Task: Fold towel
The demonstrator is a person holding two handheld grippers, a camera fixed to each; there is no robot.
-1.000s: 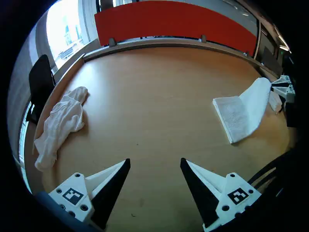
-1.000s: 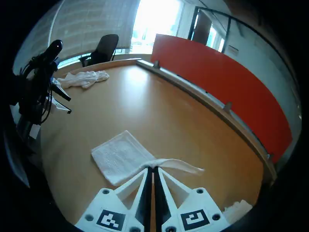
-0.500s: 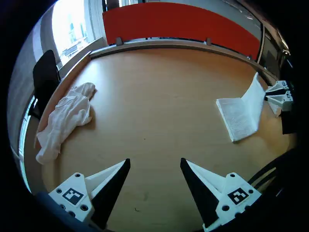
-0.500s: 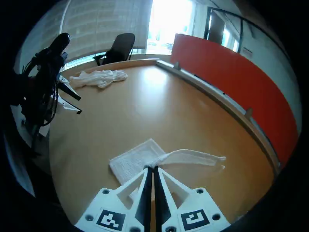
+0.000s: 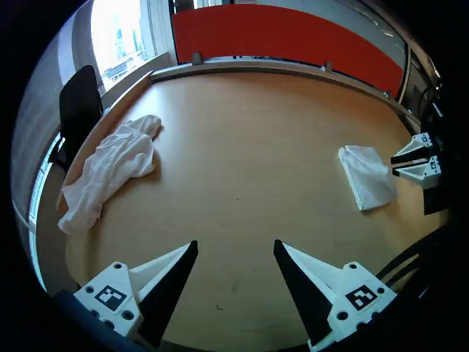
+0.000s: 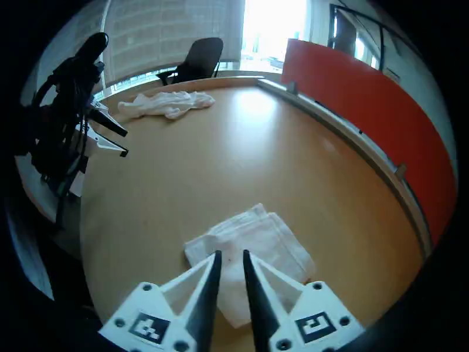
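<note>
There are 2 towels, 2 grippers, 1 red screen (image 5: 287, 35) and 1 black chair (image 5: 79, 111) around 1 wooden worktop (image 5: 246, 135).

The folded towel (image 6: 264, 234) lies flat as a neat rectangle just ahead of the right gripper (image 6: 231, 253). This gripper's 2 fingers stand a narrow gap apart and hold nothing. Half a second ago they were clenched on a lifted flap of this towel. That flap now lies down on the rest of the cloth and the gripper has released it.

The left gripper (image 5: 234, 242) hangs over bare wood with its fingers spread wide and nothing between them, as in the earlier frames.

The crumpled towel (image 5: 111, 170) lies in a loose heap along the worktop edge beside the chair, well apart from the folded one.

The folded towel sits near the worktop edge on the right gripper's side, with a strip of wood left around it. The red screen closes off the far edge. Between the 2 towels the worktop is a broad stretch of bare wood.
</note>
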